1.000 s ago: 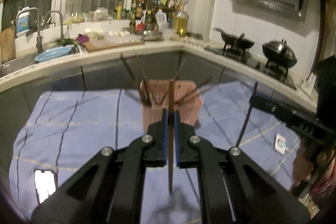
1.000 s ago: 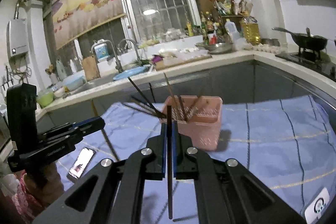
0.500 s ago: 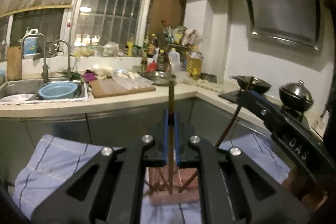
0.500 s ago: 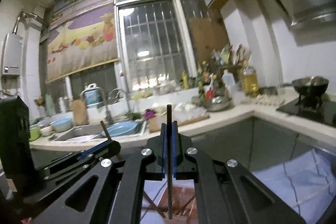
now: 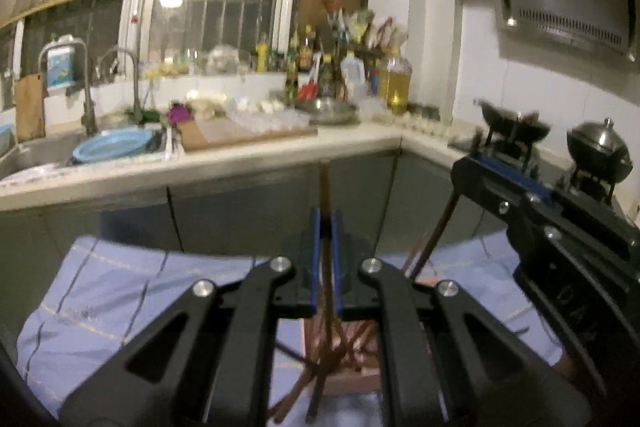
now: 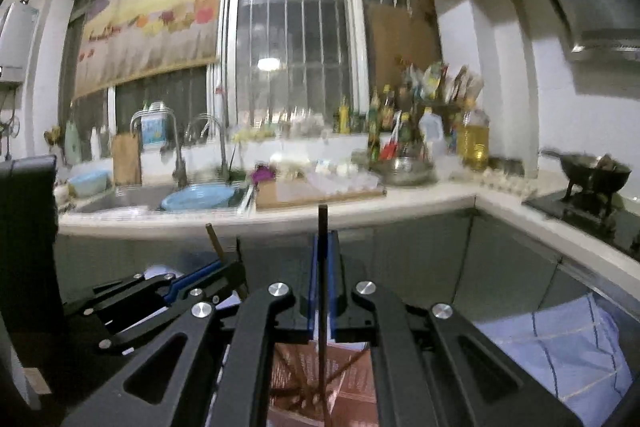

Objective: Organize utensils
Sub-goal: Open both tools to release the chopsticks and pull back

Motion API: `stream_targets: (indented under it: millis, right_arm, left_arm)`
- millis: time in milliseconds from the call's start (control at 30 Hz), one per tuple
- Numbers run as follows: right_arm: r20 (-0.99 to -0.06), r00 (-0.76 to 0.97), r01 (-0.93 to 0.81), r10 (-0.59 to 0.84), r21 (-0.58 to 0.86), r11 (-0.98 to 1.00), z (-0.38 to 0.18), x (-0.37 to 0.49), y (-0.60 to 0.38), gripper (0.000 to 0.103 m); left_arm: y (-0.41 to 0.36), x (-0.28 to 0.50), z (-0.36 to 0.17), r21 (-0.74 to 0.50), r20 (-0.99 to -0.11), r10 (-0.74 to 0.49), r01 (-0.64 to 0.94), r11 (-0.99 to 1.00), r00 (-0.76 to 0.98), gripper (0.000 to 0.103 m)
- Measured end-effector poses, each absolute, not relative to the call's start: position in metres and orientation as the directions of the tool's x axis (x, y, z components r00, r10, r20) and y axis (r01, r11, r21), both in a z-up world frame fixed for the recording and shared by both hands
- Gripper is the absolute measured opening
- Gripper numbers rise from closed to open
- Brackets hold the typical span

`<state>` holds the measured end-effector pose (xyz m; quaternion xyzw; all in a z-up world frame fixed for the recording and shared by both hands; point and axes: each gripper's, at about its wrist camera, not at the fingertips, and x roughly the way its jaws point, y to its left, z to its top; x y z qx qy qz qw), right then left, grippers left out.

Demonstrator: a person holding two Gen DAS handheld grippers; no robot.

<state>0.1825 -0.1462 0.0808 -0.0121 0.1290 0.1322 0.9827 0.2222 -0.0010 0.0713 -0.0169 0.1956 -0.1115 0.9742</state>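
We are putting chopsticks away in a pink basket (image 6: 320, 387), and we think we are near the end of this step.

Our left gripper (image 5: 326, 227) is squeezed tight on one brown chopstick (image 5: 325, 187). The stick stands almost straight up between the blue pads. Its top pokes out above the fingers and its bottom end hangs down below them. Right under this gripper sits the basket (image 5: 348, 379), with many chopsticks already leaning inside it. Their tips cross each other, so they look a bit messy.

Our right gripper (image 6: 323, 251) is also pinched shut, on a dark chopstick (image 6: 322, 223). That stick stands upright too, and its low end reaches down over the open top of the basket. From this side, we can see the left gripper (image 6: 224, 275) just off to the left, with its own stick poking up.

The basket stands on a blue cloth (image 5: 120, 287) that spreads out to both sides below the grippers.

So what is done? Most sticks seem to be in the basket already. What is left? We guess the two sticks we hold need to go lower and then be let go. We cannot tell if more sticks lie somewhere on the cloth, because the grippers hide much of it.
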Motion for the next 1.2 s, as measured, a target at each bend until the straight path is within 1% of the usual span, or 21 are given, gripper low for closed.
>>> stream_targets:
  millis: [67, 133, 200, 267, 333, 500, 533, 567, 600, 667, 700, 733, 800, 867, 900, 967, 1033, 1100, 1133, 1200]
  right_arm:
    - [-0.302, 0.917, -0.269, 0.262, 0.019, 0.963, 0.075, 0.181, -0.147, 0.006]
    - [-0.314, 0.911, -0.271, 0.267, 0.034, 0.962, 0.075, 0.174, -0.149, 0.006]
    - [-0.309, 0.909, -0.278, 0.281, 0.055, 0.959, 0.082, 0.164, -0.151, 0.006]
    - [-0.299, 0.907, -0.289, 0.296, 0.068, 0.955, 0.09, 0.155, -0.153, 0.006]
    - [-0.282, 0.907, -0.301, 0.312, 0.083, 0.95, 0.102, 0.141, -0.156, 0.006]
    - [-0.212, 0.911, -0.338, 0.355, 0.114, 0.934, 0.129, 0.098, -0.162, 0.006]
    - [-0.191, 0.908, -0.353, 0.373, 0.13, 0.927, 0.132, 0.082, -0.165, 0.006]
    - [-0.176, 0.906, -0.363, 0.384, 0.142, 0.921, 0.132, 0.07, -0.167, 0.006]
    - [-0.168, 0.904, -0.369, 0.392, 0.152, 0.917, 0.132, 0.062, -0.169, 0.006]
    - [-0.156, 0.892, -0.391, 0.424, 0.201, 0.898, 0.118, 0.036, -0.177, 0.008]
    - [-0.164, 0.885, -0.396, 0.436, 0.229, 0.889, 0.106, 0.026, -0.18, 0.009]
    - [-0.182, 0.875, -0.397, 0.448, 0.26, 0.88, 0.093, 0.017, -0.183, 0.01]
    - [-0.238, 0.851, -0.381, 0.468, 0.334, 0.862, 0.06, 0.005, -0.188, 0.019]
    - [-0.309, 0.823, -0.342, 0.478, 0.403, 0.849, 0.028, -0.004, -0.192, 0.041]
    - [-0.331, 0.812, -0.324, 0.48, 0.427, 0.844, 0.017, -0.008, -0.193, 0.045]
    - [-0.39, 0.782, -0.274, 0.486, 0.485, 0.831, -0.011, -0.017, -0.198, 0.047]
    - [-0.445, 0.752, -0.226, 0.486, 0.519, 0.824, -0.03, -0.024, -0.201, 0.047]
    - [-0.472, 0.743, -0.196, 0.474, 0.524, 0.829, -0.038, -0.031, -0.201, 0.047]
    - [-0.485, 0.74, -0.182, 0.466, 0.523, 0.833, -0.042, -0.037, -0.201, 0.047]
    - [-0.499, 0.74, -0.166, 0.45, 0.513, 0.842, -0.044, -0.047, -0.199, 0.047]
  left_arm:
    - [0.0, 0.22, 0.064, -0.077, -0.403, -0.228, 0.216, 0.973, 0.886, 0.005]
    - [0.003, 0.212, 0.064, -0.081, -0.413, -0.231, 0.217, 0.973, 0.881, 0.007]
    - [0.008, 0.203, 0.07, -0.099, -0.404, -0.243, 0.222, 0.97, 0.882, 0.008]
    - [0.012, 0.19, 0.08, -0.114, -0.383, -0.253, 0.226, 0.967, 0.889, 0.014]
    - [0.018, 0.172, 0.096, -0.131, -0.35, -0.26, 0.228, 0.965, 0.9, 0.019]
    - [0.036, 0.119, 0.13, -0.178, -0.254, -0.296, 0.256, 0.95, 0.921, 0.025]
    - [0.041, 0.105, 0.135, -0.183, -0.235, -0.3, 0.261, 0.948, 0.925, 0.029]
    - [0.044, 0.095, 0.138, -0.183, -0.222, -0.302, 0.264, 0.947, 0.927, 0.035]
    - [0.049, 0.081, 0.14, -0.182, -0.205, -0.301, 0.267, 0.947, 0.931, 0.038]
    - [0.059, 0.054, 0.135, -0.168, -0.191, -0.289, 0.259, 0.951, 0.938, 0.052]
    - [0.062, 0.045, 0.131, -0.165, -0.193, -0.287, 0.257, 0.952, 0.938, 0.055]
    - [0.067, 0.035, 0.124, -0.164, -0.203, -0.284, 0.253, 0.953, 0.937, 0.061]
    - [0.074, 0.022, 0.108, -0.165, -0.239, -0.273, 0.238, 0.957, 0.932, 0.063]
    - [0.078, 0.012, 0.088, -0.161, -0.296, -0.248, 0.207, 0.965, 0.923, 0.063]
    - [0.08, 0.009, 0.076, -0.16, -0.335, -0.231, 0.187, 0.969, 0.913, 0.063]
    - [0.079, 0.004, 0.053, -0.156, -0.414, -0.21, 0.158, 0.975, 0.886, 0.064]
    - [0.076, 0.0, 0.035, -0.142, -0.474, -0.192, 0.141, 0.98, 0.859, 0.064]
    - [0.067, -0.003, 0.02, -0.108, -0.525, -0.164, 0.126, 0.986, 0.835, 0.068]
    - [0.061, -0.004, 0.012, -0.077, -0.551, -0.14, 0.117, 0.99, 0.822, 0.072]
    - [0.052, -0.008, 0.002, -0.028, -0.578, -0.102, 0.106, 0.994, 0.809, 0.076]
